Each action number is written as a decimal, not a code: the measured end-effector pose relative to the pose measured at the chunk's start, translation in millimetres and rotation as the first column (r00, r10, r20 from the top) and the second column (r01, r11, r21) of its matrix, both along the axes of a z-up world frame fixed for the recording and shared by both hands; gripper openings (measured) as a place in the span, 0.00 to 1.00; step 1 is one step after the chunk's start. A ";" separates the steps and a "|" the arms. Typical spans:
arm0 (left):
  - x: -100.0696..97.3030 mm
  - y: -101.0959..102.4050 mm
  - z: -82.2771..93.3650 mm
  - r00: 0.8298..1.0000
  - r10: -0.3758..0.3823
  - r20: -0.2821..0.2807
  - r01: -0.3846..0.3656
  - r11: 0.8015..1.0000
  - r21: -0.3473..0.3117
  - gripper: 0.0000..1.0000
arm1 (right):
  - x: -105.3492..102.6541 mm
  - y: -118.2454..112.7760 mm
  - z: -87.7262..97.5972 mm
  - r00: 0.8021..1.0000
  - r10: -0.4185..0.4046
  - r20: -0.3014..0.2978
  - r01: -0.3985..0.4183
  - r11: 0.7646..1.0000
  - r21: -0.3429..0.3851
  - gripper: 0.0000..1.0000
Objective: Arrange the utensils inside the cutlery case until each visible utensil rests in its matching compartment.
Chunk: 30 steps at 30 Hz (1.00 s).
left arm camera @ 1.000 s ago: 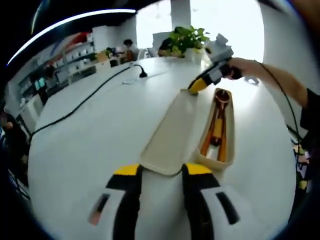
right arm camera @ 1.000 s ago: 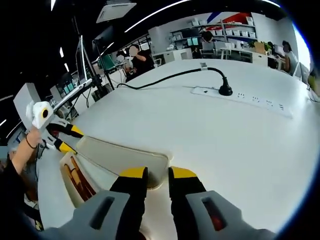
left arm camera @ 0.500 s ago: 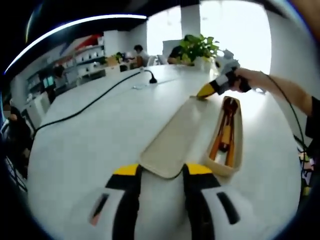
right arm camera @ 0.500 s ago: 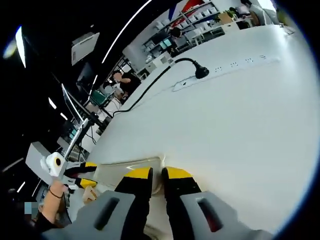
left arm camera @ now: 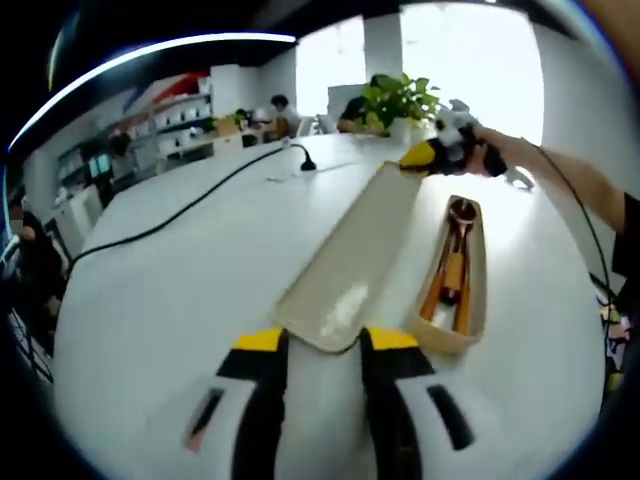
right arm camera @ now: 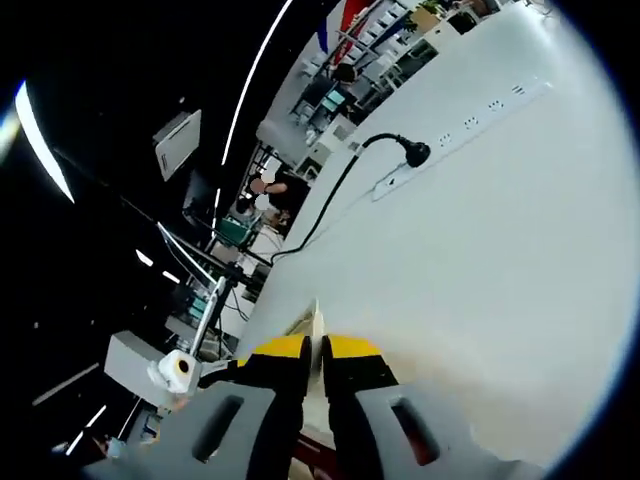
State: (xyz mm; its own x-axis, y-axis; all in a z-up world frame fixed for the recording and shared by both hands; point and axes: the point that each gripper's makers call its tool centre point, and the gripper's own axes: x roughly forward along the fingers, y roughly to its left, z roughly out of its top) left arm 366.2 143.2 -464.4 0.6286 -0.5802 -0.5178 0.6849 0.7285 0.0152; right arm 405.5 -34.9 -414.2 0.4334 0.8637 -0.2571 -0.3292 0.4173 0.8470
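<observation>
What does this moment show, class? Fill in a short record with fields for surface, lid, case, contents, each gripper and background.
surface: white table
lid: cream lid, lifted, held at both ends
case: open cutlery case, beside the lid
contents: wooden utensils, kinds too small to tell
left gripper: shut on the lid's near end
right gripper: shut on the lid's far end
background: power strip with black cable, potted plant

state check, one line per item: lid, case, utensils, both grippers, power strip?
lid: off the case, held at both ends
cutlery case: open, on the table
utensils: lying inside the case
left gripper: shut on the lid's near end
right gripper: shut on the lid's edge
power strip: one plug inserted
</observation>
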 end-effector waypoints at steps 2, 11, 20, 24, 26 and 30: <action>3.6 -1.9 2.4 0.999 -0.010 0.042 0.010 1.000 -0.003 0.11 | 19.0 0.4 3.2 0.999 -0.032 0.016 0.032 0.999 -0.020 0.06; 2.2 3.0 4.5 0.999 -0.004 0.033 0.005 1.000 -0.022 0.10 | 24.3 8.0 21.4 1.000 -0.009 0.030 0.008 1.000 0.007 0.02; 1.8 3.1 4.9 1.000 0.012 0.023 -0.011 0.999 -0.037 0.09 | 28.2 5.1 15.8 1.000 -0.020 0.005 0.020 1.000 0.013 0.02; -2.3 -1.1 5.3 0.999 0.014 -0.040 -0.017 0.997 -0.079 0.14 | 31.4 3.4 14.9 1.000 -0.025 0.014 0.025 0.999 0.024 0.02; -1.0 -3.6 7.6 0.996 0.028 -0.088 -0.041 0.989 -0.141 0.19 | 33.2 2.8 17.7 0.999 -0.017 0.049 0.016 1.000 0.022 0.02; 4.2 -2.8 13.0 0.993 0.076 -0.093 -0.093 0.975 -0.200 0.22 | 36.8 -1.4 31.9 0.995 -0.017 0.102 0.012 0.998 0.056 0.02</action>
State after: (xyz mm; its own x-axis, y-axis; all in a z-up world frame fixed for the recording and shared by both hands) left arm 370.4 140.4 -451.4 0.6387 -0.6260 -0.4474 0.6133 0.7654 -0.1953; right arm 442.3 -36.2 -382.3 0.4678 0.8687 -0.1627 -0.4098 0.3763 0.8309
